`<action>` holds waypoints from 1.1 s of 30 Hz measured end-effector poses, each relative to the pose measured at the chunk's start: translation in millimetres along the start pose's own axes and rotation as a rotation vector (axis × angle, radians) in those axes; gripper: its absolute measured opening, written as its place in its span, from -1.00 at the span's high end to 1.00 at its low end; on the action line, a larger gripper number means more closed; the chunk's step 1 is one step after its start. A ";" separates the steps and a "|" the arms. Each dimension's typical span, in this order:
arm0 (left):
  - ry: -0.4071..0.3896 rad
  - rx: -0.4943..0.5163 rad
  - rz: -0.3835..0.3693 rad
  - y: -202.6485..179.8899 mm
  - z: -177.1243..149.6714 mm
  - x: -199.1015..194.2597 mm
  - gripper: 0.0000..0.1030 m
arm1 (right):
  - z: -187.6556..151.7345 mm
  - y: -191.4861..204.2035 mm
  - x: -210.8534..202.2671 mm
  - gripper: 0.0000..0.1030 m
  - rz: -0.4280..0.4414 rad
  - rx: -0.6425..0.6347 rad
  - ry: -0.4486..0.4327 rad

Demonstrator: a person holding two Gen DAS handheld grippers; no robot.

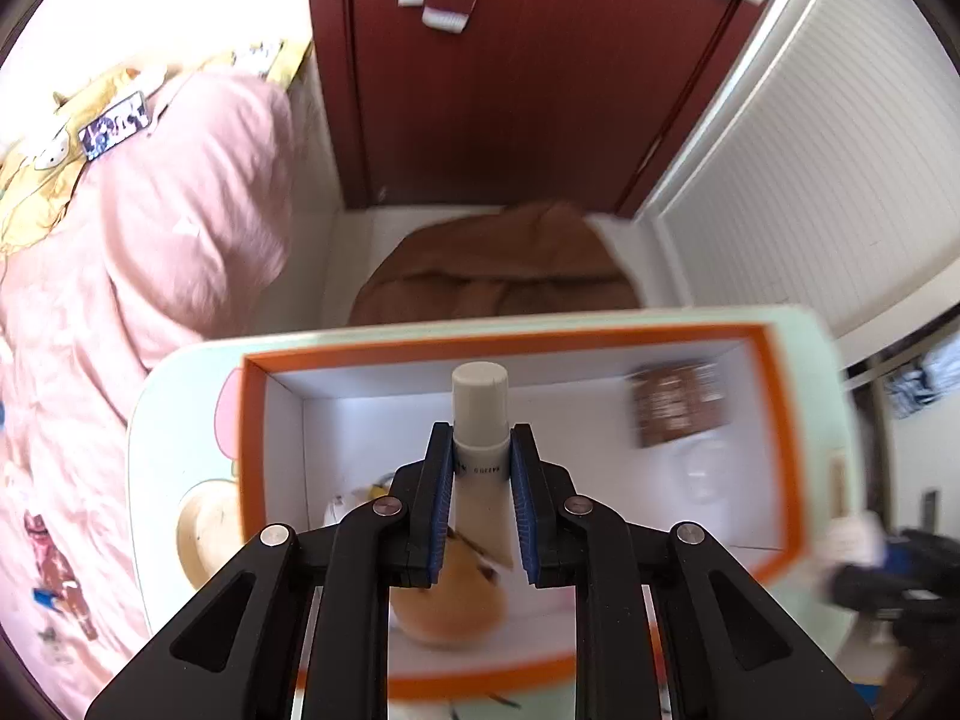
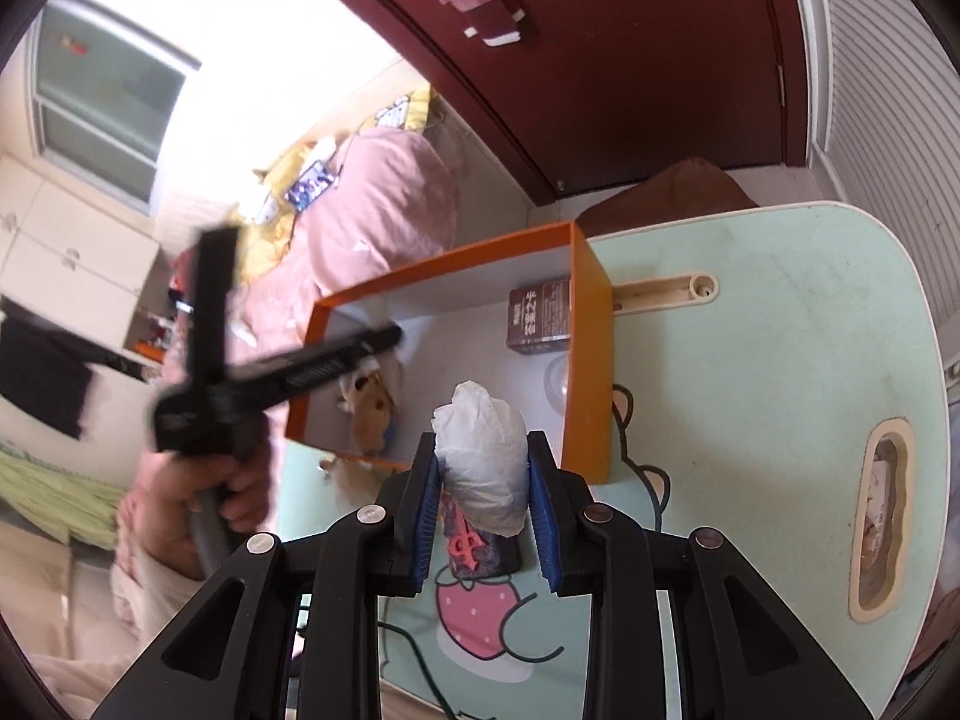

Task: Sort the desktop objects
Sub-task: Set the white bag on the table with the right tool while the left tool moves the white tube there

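Observation:
My left gripper (image 1: 480,432) is shut on a white capped tube (image 1: 479,402), held upright over the orange box (image 1: 774,360) with a white inside. My right gripper (image 2: 482,441) is shut on a crumpled white wad (image 2: 483,468), just in front of the orange box (image 2: 591,324). Under the wad, a small dark box with a pink character (image 2: 477,546) lies on the table. In the right wrist view the left gripper (image 2: 393,336) reaches into the orange box, blurred, with a hand (image 2: 210,480) on its grip.
Inside the box lie a brown packet (image 2: 540,315), a clear plastic piece (image 1: 699,468) and a tan plush toy (image 2: 366,402). The box stands on a mint-green cartoon table (image 2: 750,330) with a handle slot (image 2: 882,516). Pink bedding (image 1: 150,240) lies to the left, and a dark red door (image 1: 510,90) is behind.

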State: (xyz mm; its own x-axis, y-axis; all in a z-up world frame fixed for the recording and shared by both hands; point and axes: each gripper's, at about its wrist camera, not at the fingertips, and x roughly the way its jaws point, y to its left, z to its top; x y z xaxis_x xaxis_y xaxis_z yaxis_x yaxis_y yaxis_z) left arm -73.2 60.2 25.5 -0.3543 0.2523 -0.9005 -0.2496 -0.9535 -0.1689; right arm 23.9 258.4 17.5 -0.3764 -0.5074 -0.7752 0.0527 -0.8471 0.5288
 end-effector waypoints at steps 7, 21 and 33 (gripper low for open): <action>-0.065 0.034 -0.098 4.5 -33.9 -72.2 0.61 | -27.1 0.4 17.5 0.47 -0.090 -0.022 0.025; 0.165 0.030 -0.102 10.0 -124.4 -9.5 0.61 | -62.1 -8.3 52.8 0.43 -0.243 -0.023 0.056; 0.020 -0.014 -0.122 29.5 -113.2 -45.1 -0.35 | -34.1 18.1 21.0 0.05 -0.112 -0.073 0.004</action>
State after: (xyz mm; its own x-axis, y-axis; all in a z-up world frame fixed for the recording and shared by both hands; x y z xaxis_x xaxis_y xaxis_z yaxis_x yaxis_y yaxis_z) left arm 37.5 2.1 15.8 -0.3038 0.3634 -0.8807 -0.2769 -0.9182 -0.2834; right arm 48.5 227.0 -1.0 -0.3804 -0.4092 -0.8294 0.0781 -0.9078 0.4120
